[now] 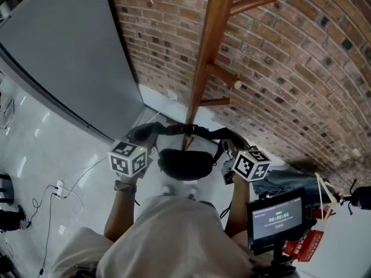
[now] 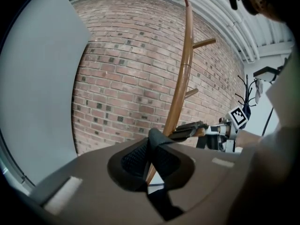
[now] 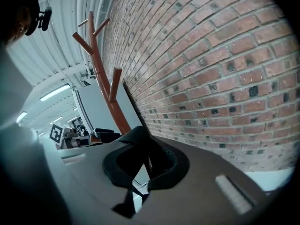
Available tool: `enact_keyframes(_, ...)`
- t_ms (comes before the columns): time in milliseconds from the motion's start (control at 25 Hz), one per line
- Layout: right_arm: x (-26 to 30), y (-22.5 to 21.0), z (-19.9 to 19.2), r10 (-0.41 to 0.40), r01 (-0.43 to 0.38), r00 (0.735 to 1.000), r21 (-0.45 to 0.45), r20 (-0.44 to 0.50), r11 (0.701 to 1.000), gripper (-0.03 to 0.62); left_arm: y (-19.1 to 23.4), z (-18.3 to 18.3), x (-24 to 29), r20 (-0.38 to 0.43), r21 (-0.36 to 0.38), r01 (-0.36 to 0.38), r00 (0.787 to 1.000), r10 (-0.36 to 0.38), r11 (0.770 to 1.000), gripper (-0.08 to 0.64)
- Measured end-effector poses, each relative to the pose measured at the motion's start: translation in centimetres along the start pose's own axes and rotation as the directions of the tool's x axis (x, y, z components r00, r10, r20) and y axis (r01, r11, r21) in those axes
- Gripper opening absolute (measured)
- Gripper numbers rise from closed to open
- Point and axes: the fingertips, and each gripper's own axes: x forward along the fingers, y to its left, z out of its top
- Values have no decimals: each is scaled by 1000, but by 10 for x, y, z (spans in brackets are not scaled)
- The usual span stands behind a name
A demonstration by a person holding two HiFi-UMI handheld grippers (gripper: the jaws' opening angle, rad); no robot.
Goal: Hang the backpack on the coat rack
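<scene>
The black backpack point(image 1: 184, 162) hangs in the air between the two grippers, low against the pole of the wooden coat rack point(image 1: 212, 45) and below its pegs point(image 1: 225, 77). What it holds cannot be seen from here. Its black straps spread out to either side and cross in front of the pole.

The left gripper point(image 1: 145, 142) has its fingers point(image 2: 89, 177) clamped narrow on a padded mesh strap point(image 2: 159, 149) of the backpack, which bunches up between them. The right gripper point(image 1: 230, 153) does the same on its side: its fingers point(image 3: 220, 172) are pressed together on a black strap loop point(image 3: 140, 144).

Behind the rack stands a red brick wall point(image 1: 301, 62), with a grey panel point(image 1: 64, 51) leaning to the left. Cables point(image 1: 58, 189) lie on the pale floor, and a small screen point(image 1: 277, 216) sits at the person's right.
</scene>
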Motion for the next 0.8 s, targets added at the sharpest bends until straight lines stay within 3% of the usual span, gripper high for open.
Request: enact_keyframes(800,23,-5,-63,-19,20,990,8,-141,1000,6,-5,-48,17,-89,-66,21,996,-27,998,3)
